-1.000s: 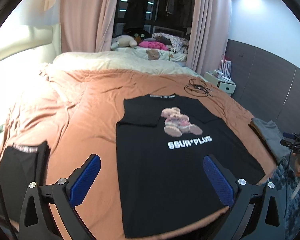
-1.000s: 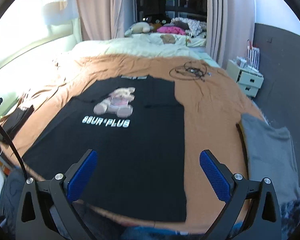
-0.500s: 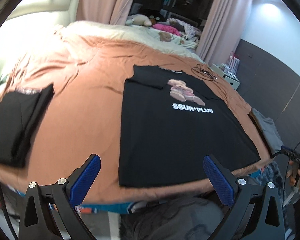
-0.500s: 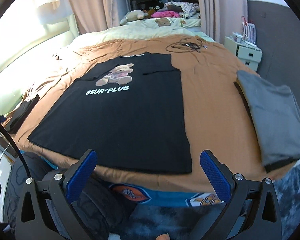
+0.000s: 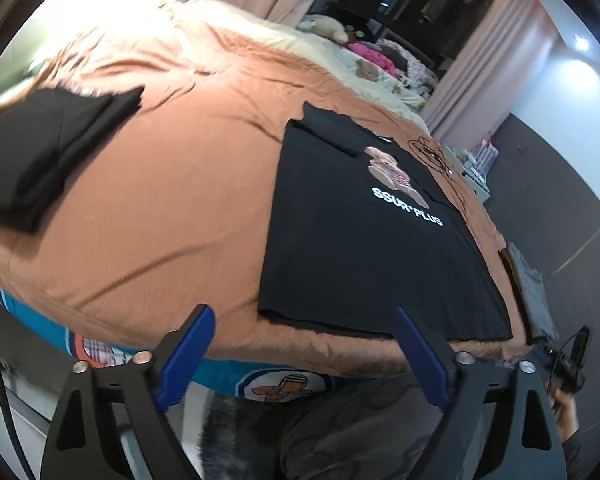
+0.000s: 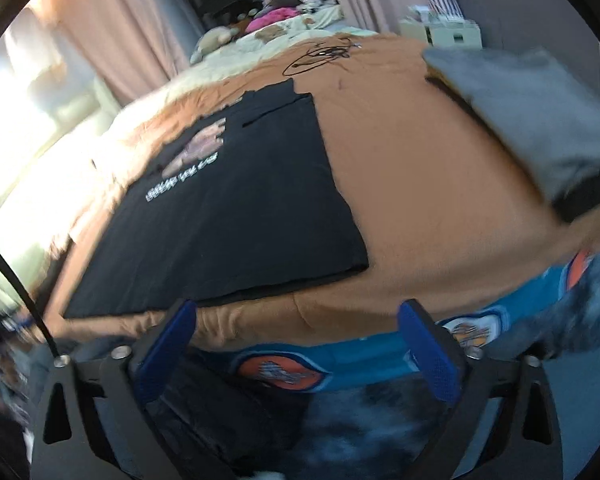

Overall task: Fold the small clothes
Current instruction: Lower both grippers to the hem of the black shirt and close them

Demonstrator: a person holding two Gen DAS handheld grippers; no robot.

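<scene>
A black T-shirt [image 5: 364, 248] with a bear print and white "SSUR*PLUS" lettering lies flat on the orange bedspread [image 5: 160, 208], sleeves folded in. It also shows in the right wrist view [image 6: 236, 216]. My left gripper [image 5: 304, 320] is open and empty, held off the near edge of the bed, just before the shirt's left hem corner. My right gripper [image 6: 296, 312] is open and empty, off the bed edge below the shirt's right hem corner.
A folded black garment [image 5: 40, 152] lies at the bed's left. A folded grey garment [image 6: 532, 112] lies at the right edge. A tangled black cable [image 6: 320, 54] lies beyond the shirt. A blue patterned sheet [image 6: 340, 360] hangs at the bed's front edge.
Both grippers have pulled back toward me and dropped low, past the near bed edge. The shirt has not moved. Both grippers stayed open.
</scene>
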